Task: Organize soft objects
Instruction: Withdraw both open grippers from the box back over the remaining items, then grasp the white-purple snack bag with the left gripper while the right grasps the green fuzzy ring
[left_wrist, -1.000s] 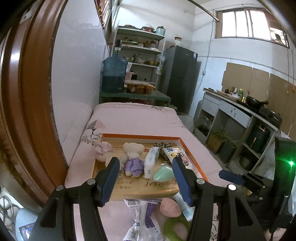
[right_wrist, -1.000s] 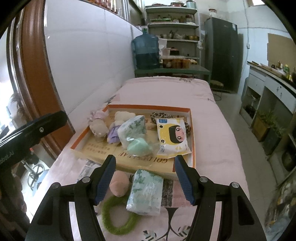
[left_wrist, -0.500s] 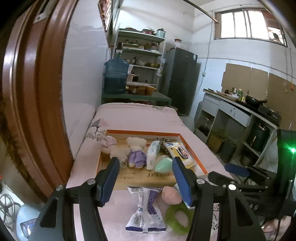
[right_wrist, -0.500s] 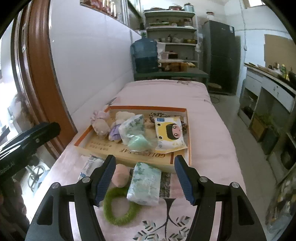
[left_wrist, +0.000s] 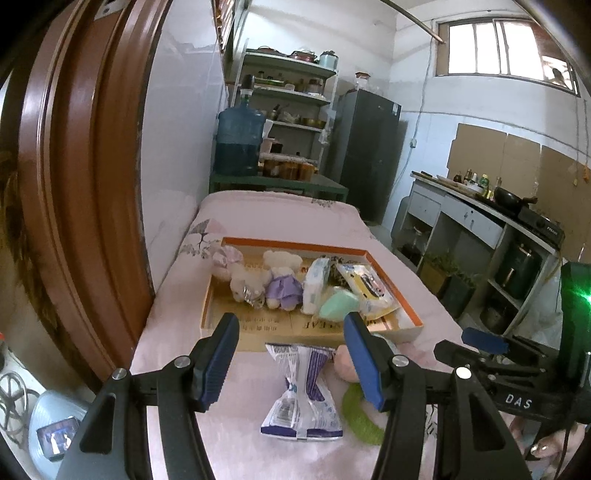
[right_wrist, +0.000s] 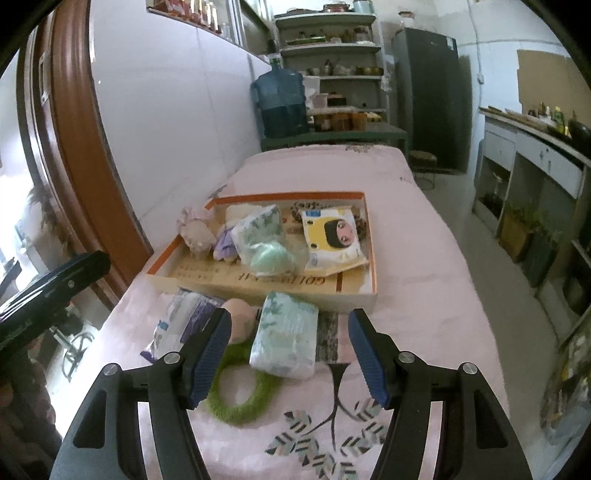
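Your right gripper (right_wrist: 288, 354): spread, empty | tissue pack (right_wrist: 285, 334) lower centre, framed by its jaws, long axis pointing away | left gripper (left_wrist: 288, 360): spread, farther.

The left claw (left_wrist: 290, 357) and right claw (right_wrist: 288, 357) hover with jaws spread (both empty).

A long table with a pink cloth (left_wrist: 280, 218) runs toward a green bench with a big blue water jug (left_wrist: 238, 142). Behind stand metal shelves (left_wrist: 291, 92) full of pots and a dark fridge (left_wrist: 369, 147). White walls, a brown door frame (left_wrist: 85, 166), a bright window (left_wrist: 498, 51) up high, a counter (left_wrist: 480, 218) on the right.
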